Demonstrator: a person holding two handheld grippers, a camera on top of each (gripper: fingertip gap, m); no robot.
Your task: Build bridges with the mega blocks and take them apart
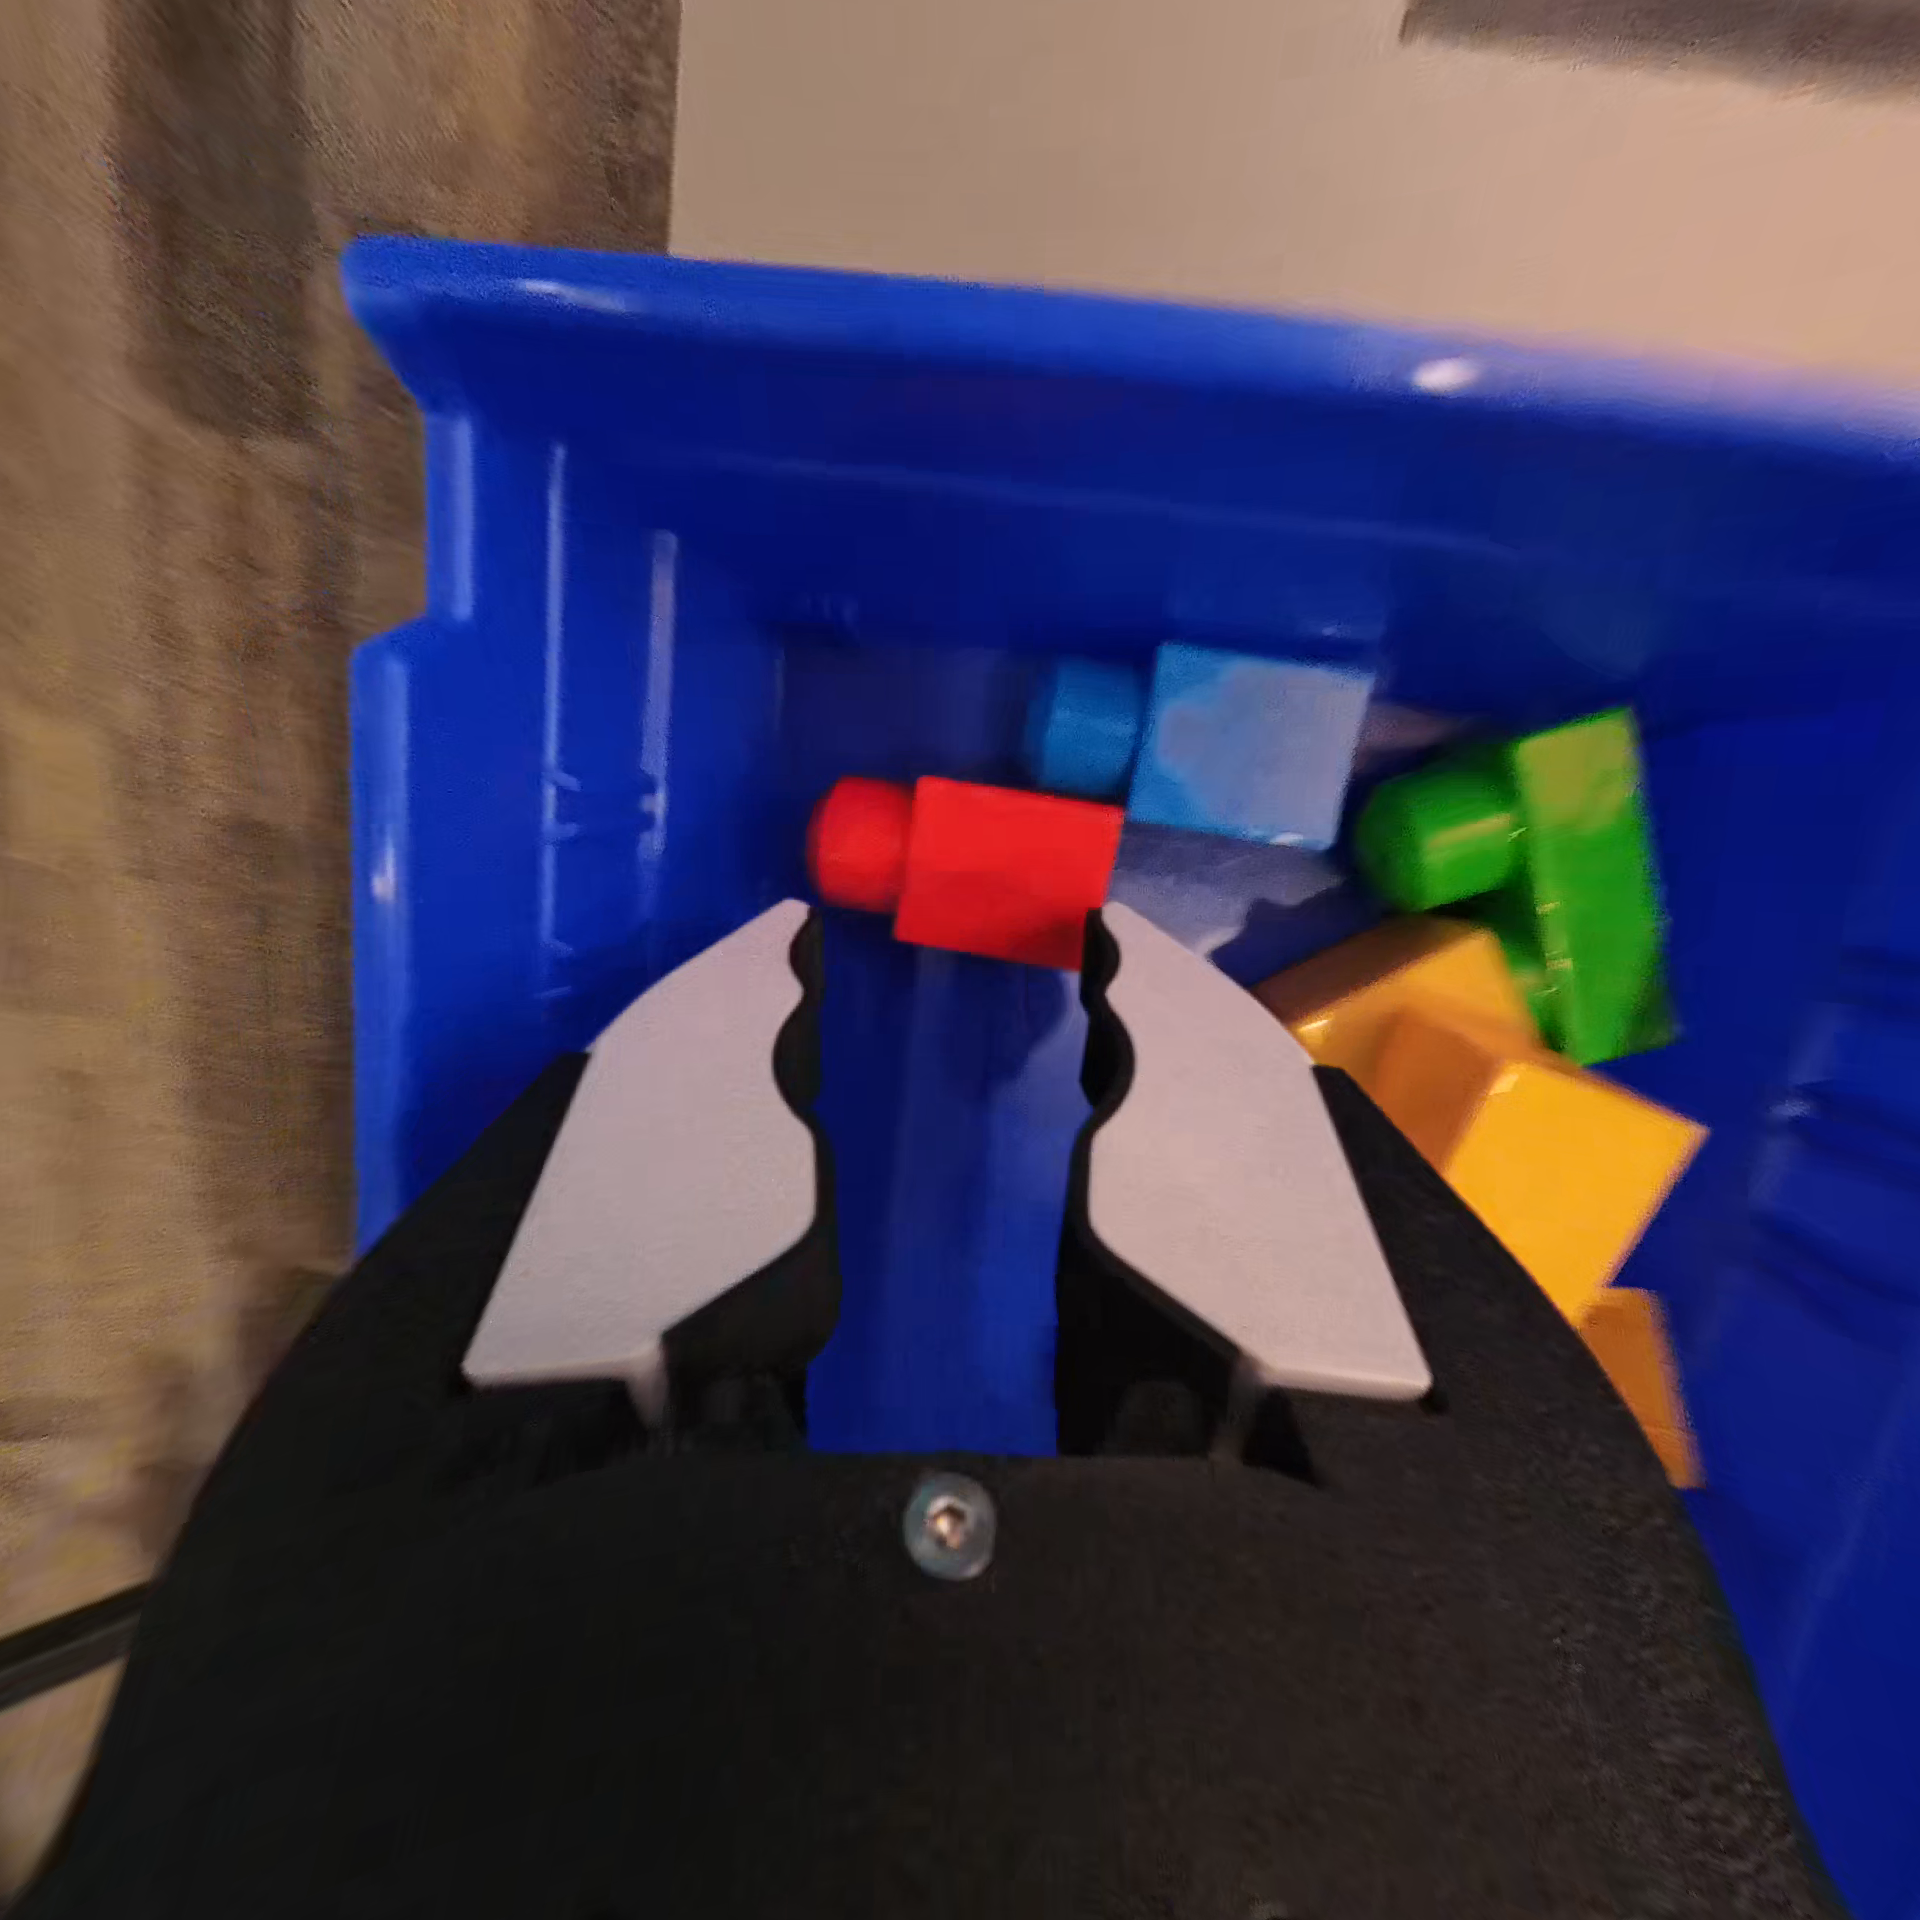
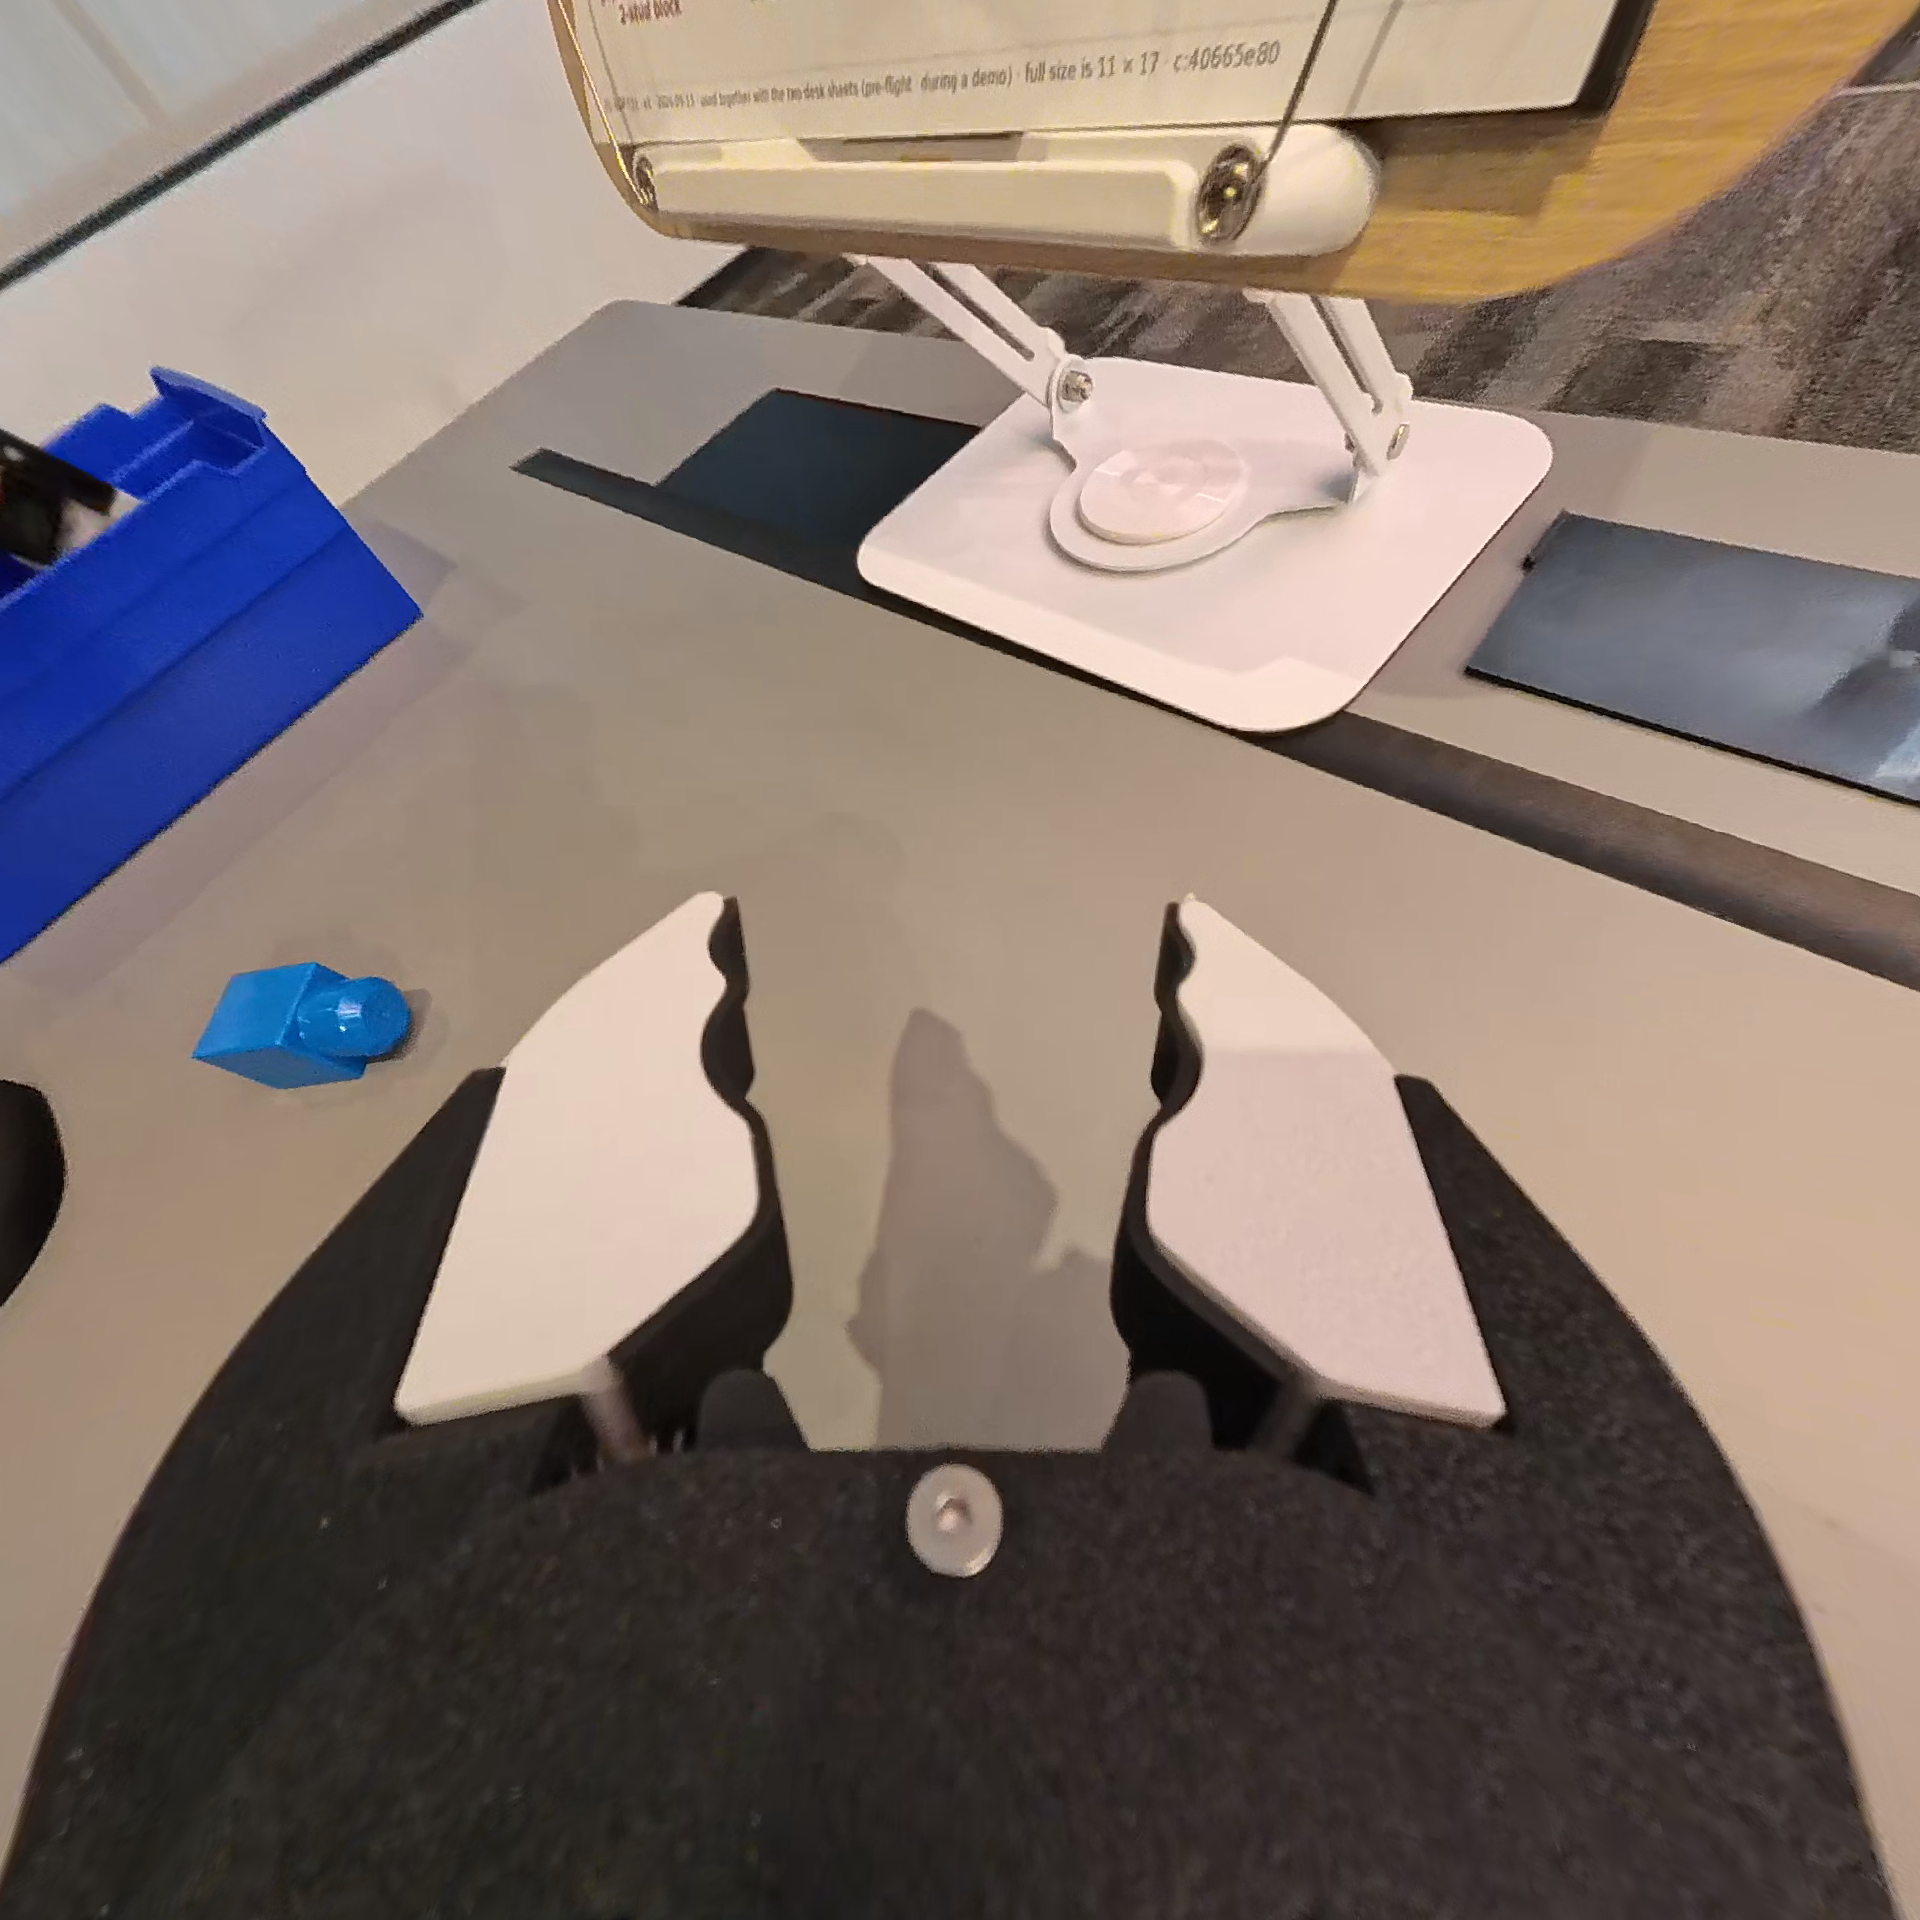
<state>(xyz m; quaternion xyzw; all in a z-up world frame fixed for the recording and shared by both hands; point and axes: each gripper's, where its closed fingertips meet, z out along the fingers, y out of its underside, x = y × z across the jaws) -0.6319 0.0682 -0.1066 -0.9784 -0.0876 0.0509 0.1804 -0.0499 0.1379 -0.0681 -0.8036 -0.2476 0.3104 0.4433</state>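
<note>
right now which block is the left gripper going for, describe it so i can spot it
Look inside the blue bin, near its left wall. Just past the tips of the open left gripper lies the red block on its side, the only red one, left of the blue, green and yellow blocks.

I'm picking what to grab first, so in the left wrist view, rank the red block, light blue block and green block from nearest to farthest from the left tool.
1. Red block: lying just beyond the tips of the open left tool, inside the blue bin.
2. Light blue block: behind the red one, slightly right.
3. Green block: farthest, off to the right above the yellow blocks.
</note>
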